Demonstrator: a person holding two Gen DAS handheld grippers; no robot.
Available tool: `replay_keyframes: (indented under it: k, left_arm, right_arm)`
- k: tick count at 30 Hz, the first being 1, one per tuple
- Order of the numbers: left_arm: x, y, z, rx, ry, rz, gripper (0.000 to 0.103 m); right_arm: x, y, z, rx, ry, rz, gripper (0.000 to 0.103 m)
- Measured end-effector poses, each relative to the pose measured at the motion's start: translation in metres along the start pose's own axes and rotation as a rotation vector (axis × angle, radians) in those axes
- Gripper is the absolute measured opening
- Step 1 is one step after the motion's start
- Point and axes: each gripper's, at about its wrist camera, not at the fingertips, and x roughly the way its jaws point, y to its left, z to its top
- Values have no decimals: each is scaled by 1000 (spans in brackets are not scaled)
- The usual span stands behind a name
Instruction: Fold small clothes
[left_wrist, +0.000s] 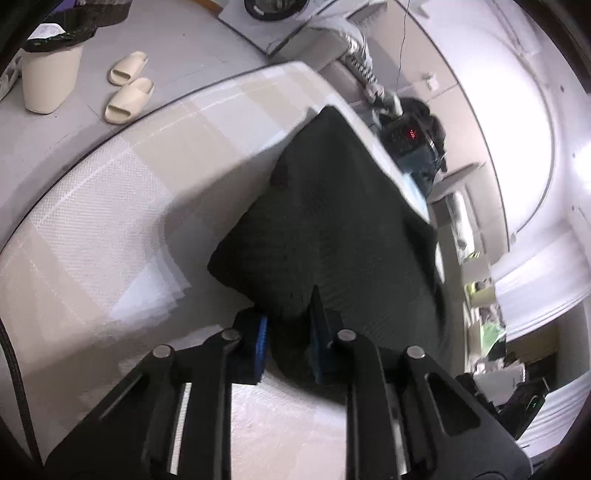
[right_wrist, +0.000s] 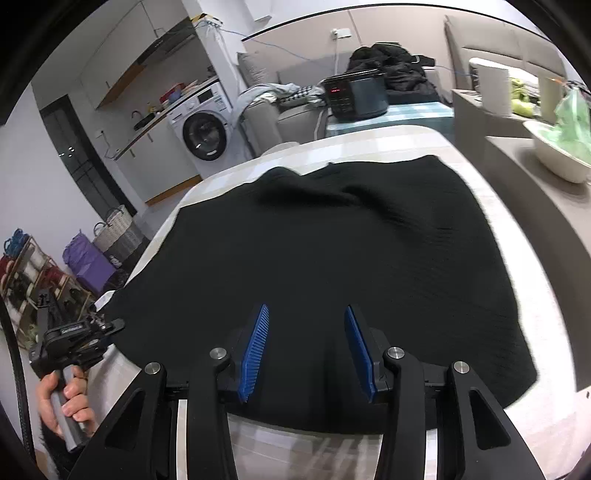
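left gripper (left_wrist: 286, 343) is pinching the near edge of the black garment (left_wrist: 325, 229), its jaws narrow on a raised fold above the checked table (left_wrist: 110, 206). right gripper (right_wrist: 303, 347) is hovering part-open, holding nothing, over the garment spread flat; probably best to lift the pinched edge evenly, keeping it taut.

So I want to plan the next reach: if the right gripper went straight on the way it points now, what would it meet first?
Most likely the black garment: the right gripper points down at it with jaws open and nothing between them. The cloth lies spread on the table right ahead, though depth is hard to judge.
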Motion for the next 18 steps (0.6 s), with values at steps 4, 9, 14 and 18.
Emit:
replay_keyframes:
  k: [4, 9, 14, 18]
  left_arm:
    - [-12, -21, -3, 71, -62, -45, 12]
    - [-24, -73, 9, 164, -117, -137, 12]
    - [-26, -132, 16, 290, -135, -204, 12]
    - [-22, -194, 7, 415, -115, -264, 12]
  right_arm:
    - [21, 20, -8, -2, 44, 61, 44]
    - [64, 43, -22, -15, 136, 104, 44]
    - [74, 49, -30, -40, 152, 99, 44]
    - [70, 38, -27, 4, 152, 127, 44]
